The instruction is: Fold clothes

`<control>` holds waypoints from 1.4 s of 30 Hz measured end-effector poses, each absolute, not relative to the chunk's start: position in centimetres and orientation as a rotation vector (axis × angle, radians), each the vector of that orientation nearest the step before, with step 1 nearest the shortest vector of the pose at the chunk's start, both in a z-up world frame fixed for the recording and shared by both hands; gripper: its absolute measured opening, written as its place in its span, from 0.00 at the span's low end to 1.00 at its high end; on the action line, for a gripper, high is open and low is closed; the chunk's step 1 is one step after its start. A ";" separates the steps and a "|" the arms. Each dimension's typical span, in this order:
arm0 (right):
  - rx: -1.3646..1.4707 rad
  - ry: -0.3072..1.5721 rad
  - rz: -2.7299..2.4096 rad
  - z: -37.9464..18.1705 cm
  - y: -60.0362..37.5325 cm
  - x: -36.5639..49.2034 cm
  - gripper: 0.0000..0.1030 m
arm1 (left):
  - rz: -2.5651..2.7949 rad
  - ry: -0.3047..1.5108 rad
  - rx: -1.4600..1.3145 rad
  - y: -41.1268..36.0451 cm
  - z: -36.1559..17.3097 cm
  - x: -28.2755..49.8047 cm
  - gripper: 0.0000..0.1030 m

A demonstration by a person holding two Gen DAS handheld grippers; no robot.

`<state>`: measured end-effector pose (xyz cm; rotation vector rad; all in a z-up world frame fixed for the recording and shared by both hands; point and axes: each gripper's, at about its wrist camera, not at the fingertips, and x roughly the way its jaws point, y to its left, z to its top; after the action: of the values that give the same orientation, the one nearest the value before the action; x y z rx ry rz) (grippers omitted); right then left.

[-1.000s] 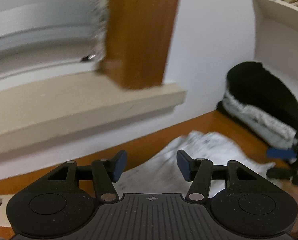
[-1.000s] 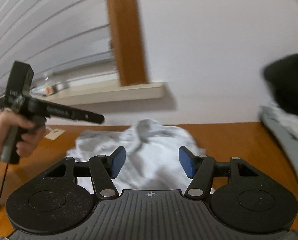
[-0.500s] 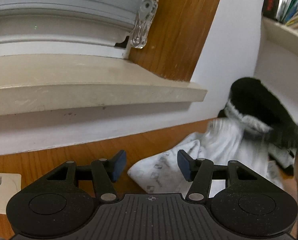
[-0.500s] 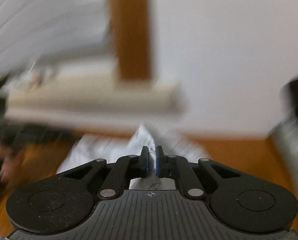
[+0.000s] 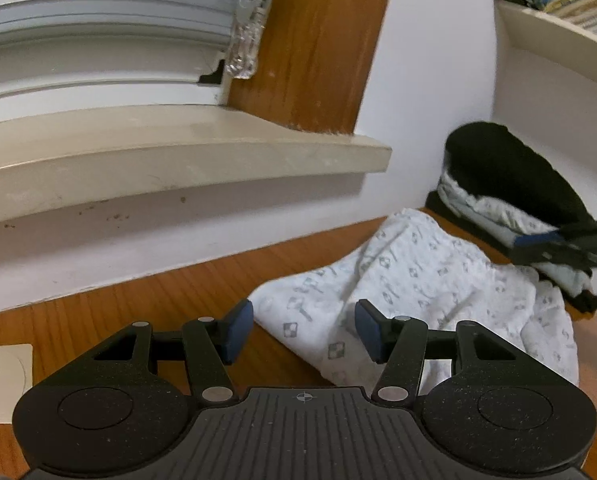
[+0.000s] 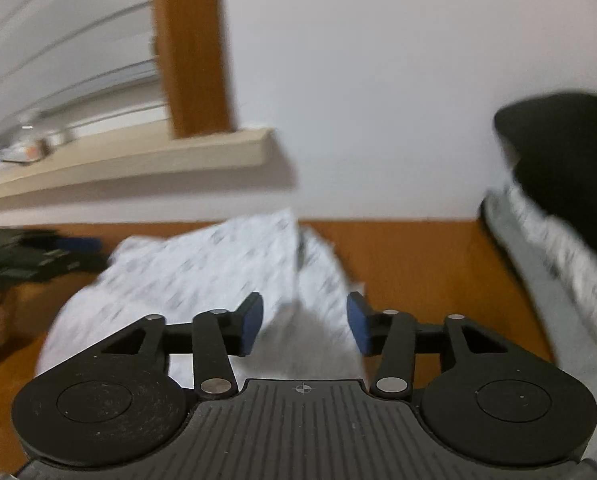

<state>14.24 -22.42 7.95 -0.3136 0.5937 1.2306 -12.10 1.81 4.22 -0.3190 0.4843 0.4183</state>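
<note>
since the cloth lies rumpled ahead on the surface, we hold our left tool agape over its corner; our right tool is opening, nothing pinched.

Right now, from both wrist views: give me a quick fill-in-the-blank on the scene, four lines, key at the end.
1. The white patterned garment lies crumpled on a ____ table.
2. The folded stack at the wall is topped by a ____ garment.
3. The pads of the left tool are ____ in colour.
4. The jaws of the right tool are opening, and between them shows the ____ garment.

Missing words: wooden; black; blue; white
</note>
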 end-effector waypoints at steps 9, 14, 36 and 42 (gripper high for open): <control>-0.404 0.619 1.317 4.8 -24.9 14.1 0.44 | 0.422 0.483 -0.310 1.7 4.0 -12.1 0.59; -0.318 0.559 1.330 6.8 -28.4 14.9 0.03 | 0.434 0.477 -0.308 1.7 4.1 -12.1 0.59; -0.332 0.663 1.342 6.1 -27.1 14.2 0.33 | 0.430 0.488 -0.240 0.3 4.3 -11.7 0.59; -0.278 0.564 1.323 9.3 -30.6 14.3 0.06 | 0.426 0.483 -0.238 0.2 4.4 -11.7 0.59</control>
<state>14.32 -30.59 9.30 -0.2775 0.5644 1.3233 -11.72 0.19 4.40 -0.2381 0.4829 0.4260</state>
